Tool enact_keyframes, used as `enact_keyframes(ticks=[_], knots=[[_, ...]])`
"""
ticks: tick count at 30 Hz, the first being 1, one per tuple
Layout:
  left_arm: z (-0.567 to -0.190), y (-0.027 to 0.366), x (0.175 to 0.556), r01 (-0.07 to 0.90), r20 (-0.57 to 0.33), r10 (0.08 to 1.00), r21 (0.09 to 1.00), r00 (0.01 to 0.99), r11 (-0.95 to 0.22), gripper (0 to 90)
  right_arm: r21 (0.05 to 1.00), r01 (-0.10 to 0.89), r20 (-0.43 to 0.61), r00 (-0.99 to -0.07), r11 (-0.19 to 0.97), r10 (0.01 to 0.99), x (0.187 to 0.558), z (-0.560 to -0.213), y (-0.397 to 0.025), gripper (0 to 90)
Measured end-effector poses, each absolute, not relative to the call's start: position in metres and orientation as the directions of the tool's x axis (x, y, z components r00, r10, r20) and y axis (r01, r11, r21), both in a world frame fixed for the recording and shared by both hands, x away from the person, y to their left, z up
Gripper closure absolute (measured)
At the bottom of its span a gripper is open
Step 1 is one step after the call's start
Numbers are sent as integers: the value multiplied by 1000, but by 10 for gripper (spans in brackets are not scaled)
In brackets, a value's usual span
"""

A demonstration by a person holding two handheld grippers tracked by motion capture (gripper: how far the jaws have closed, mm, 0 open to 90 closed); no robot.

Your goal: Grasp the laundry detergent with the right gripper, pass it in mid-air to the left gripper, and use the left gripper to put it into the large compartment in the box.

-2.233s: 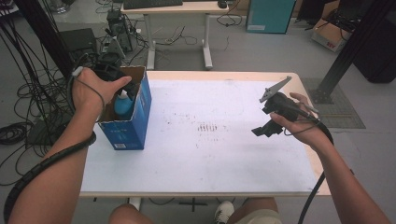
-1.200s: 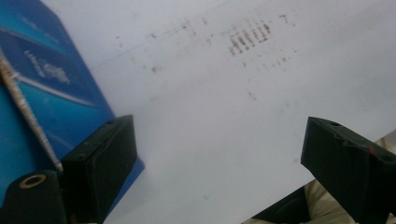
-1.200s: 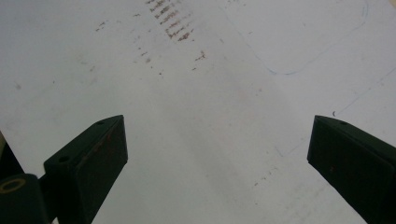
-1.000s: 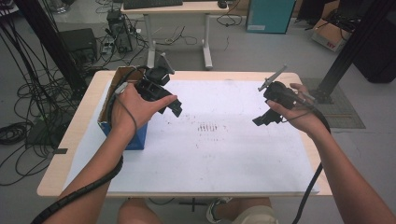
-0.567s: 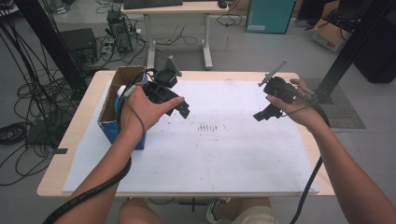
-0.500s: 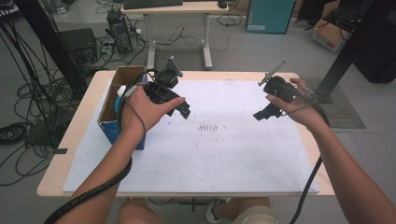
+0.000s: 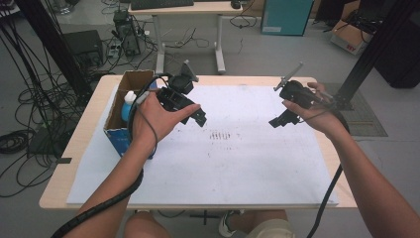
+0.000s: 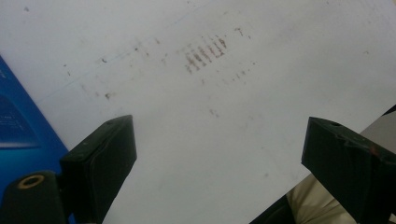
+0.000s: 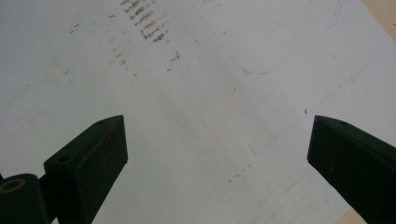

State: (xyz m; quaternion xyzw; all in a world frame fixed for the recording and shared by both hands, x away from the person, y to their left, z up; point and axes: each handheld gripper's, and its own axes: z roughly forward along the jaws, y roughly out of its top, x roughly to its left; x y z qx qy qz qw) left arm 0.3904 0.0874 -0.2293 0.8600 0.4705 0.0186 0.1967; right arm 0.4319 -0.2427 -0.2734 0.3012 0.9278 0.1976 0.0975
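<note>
My left gripper (image 7: 200,118) hangs open over the white sheet (image 7: 223,168), just right of a blue cardboard box (image 7: 119,141). Its jaws stand wide apart in the left gripper view (image 8: 219,126), with nothing between them. A white bottle with a blue body (image 7: 129,101) stands inside the box. My right gripper (image 7: 277,121) is held above the right side of the sheet. It is also open and empty in the right gripper view (image 9: 219,121). Both point down toward faint reddish marks (image 7: 220,135) in the sheet's middle.
The blue box's side (image 8: 18,126) is at the left edge of the left gripper view. The wooden table edge (image 9: 380,9) lies close to the right gripper. Cables trail from both grippers. Desks, boxes and cables stand on the floor beyond the table.
My left gripper came out of the blue box and moved right over the sheet, empty. The bottle stayed in the box. The right gripper shifted slightly back and up.
</note>
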Motion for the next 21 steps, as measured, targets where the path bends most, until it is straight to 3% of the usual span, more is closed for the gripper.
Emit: enact_keyframes(ticks=[21], knots=[[-235, 86, 391, 800, -165, 814, 372, 557, -472, 102, 419, 519, -64, -801, 745, 595, 433, -278, -245, 50]])
